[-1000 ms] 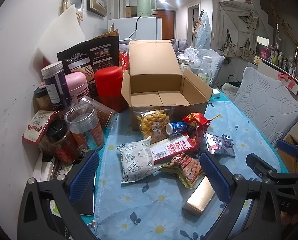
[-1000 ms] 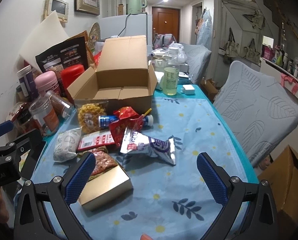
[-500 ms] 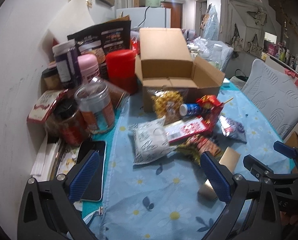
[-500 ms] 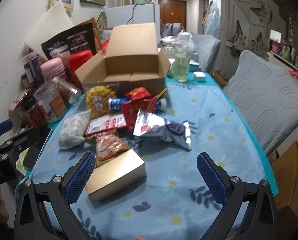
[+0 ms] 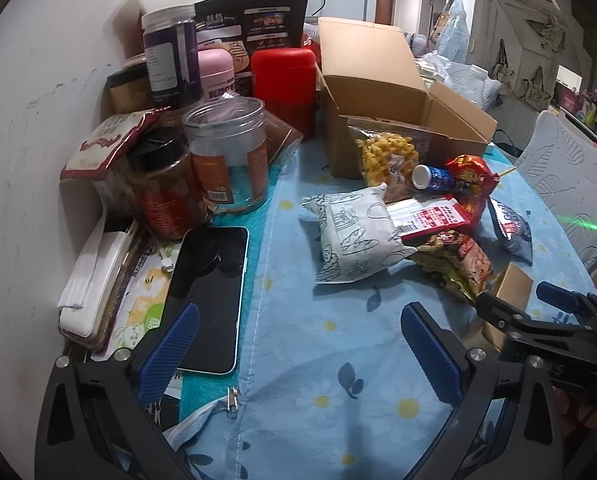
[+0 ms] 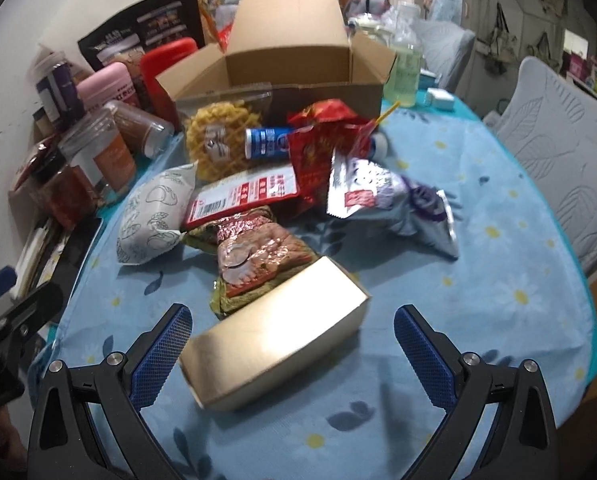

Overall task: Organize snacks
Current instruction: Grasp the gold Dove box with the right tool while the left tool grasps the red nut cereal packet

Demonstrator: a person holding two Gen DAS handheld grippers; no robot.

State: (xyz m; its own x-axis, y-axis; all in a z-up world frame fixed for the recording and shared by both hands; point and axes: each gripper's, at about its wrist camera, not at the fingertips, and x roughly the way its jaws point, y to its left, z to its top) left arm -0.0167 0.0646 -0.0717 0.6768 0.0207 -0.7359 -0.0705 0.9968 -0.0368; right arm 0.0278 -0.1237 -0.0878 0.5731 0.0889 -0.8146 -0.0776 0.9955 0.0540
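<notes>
One gold box (image 6: 276,340), between hand-held gripper (image 6: 294,350) fingers

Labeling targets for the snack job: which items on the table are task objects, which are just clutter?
Job:
cardboard box
gold box
white bread-print pack
yellow snack bag
purple foil bag

Clutter:
phone
red canister
glass bottle
chair

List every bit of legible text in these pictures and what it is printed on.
"GO": silver-blue snack bag, rest hidden.
"12": paper beside the phone.
Red-white packet, black pouch, jar labels, blue bottle: print too small or blurred to read.
</notes>
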